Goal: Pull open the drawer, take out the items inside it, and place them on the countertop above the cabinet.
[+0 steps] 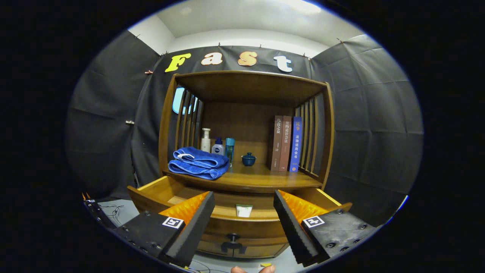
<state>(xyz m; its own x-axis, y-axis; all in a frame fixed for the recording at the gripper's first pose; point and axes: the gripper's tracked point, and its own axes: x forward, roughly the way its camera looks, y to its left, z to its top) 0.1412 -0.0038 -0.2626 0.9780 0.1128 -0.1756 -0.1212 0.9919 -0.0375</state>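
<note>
Wooden drawer [227,206] stands pulled open below the table [250,180]; a small white-and-green packet [244,210] lies inside, beyond your wide-open, empty claw [242,231]. Descend straight over the packet, then close.

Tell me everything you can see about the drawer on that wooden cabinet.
The drawer is brown wood like the cabinet, and it is pulled out under the countertop, its light interior exposed. A dark knob sits mid-front. A small white and green item shows inside near the front wall. The gripper hangs before it, jaws wide apart, touching nothing.
</note>
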